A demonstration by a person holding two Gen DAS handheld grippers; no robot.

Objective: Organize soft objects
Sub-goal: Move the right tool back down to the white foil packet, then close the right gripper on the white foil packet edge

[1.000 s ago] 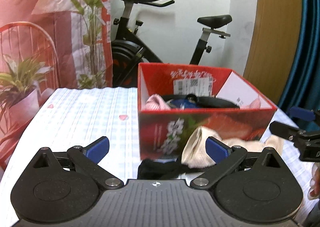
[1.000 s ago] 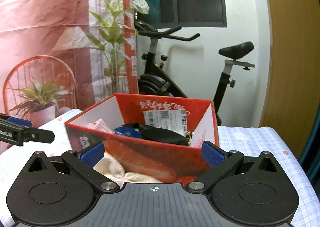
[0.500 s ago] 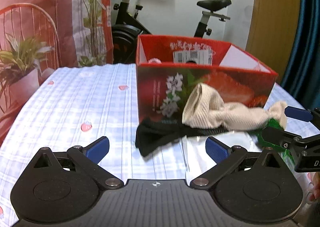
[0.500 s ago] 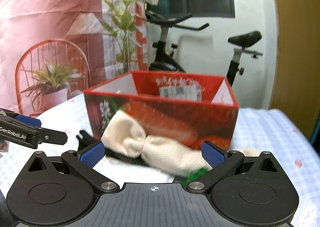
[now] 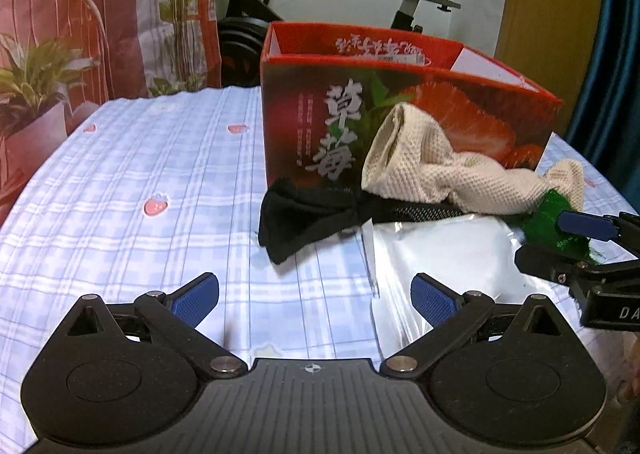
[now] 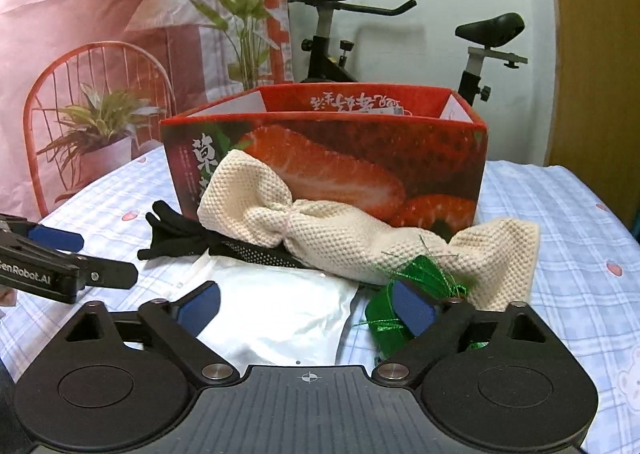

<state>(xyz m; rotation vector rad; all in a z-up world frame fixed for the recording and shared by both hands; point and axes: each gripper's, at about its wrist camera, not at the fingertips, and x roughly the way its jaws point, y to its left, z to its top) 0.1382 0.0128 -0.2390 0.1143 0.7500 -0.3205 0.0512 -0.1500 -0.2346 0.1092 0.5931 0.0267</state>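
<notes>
A cream knitted cloth (image 6: pixel 332 230) lies twisted against the front of the red strawberry box (image 6: pixel 400 158), over a black cloth (image 6: pixel 180 238), a white plastic pouch (image 6: pixel 280 306) and a green mesh item (image 6: pixel 412 274). My right gripper (image 6: pixel 306 304) hangs low over the pouch; its jaws are closing, with the pouch's top between them and its right pad against the green mesh. My left gripper (image 5: pixel 314 296) stands open above the tablecloth at the pouch's (image 5: pixel 436 250) left edge, short of the black cloth (image 5: pixel 308 214). The cream cloth (image 5: pixel 448 174) leans on the box (image 5: pixel 320 126).
A blue checked tablecloth (image 5: pixel 140 174) with strawberry prints covers the table. An exercise bike (image 6: pixel 332 50), a red wire chair (image 6: pixel 100 102) with a potted plant and a pink backdrop stand behind. A wooden door (image 6: pixel 596 54) is at the right.
Both grippers have sunk toward the table, so the box's inside has dropped out of sight and the cloths and pouch fill the views. The right gripper's blue pads stand slightly closer together.
</notes>
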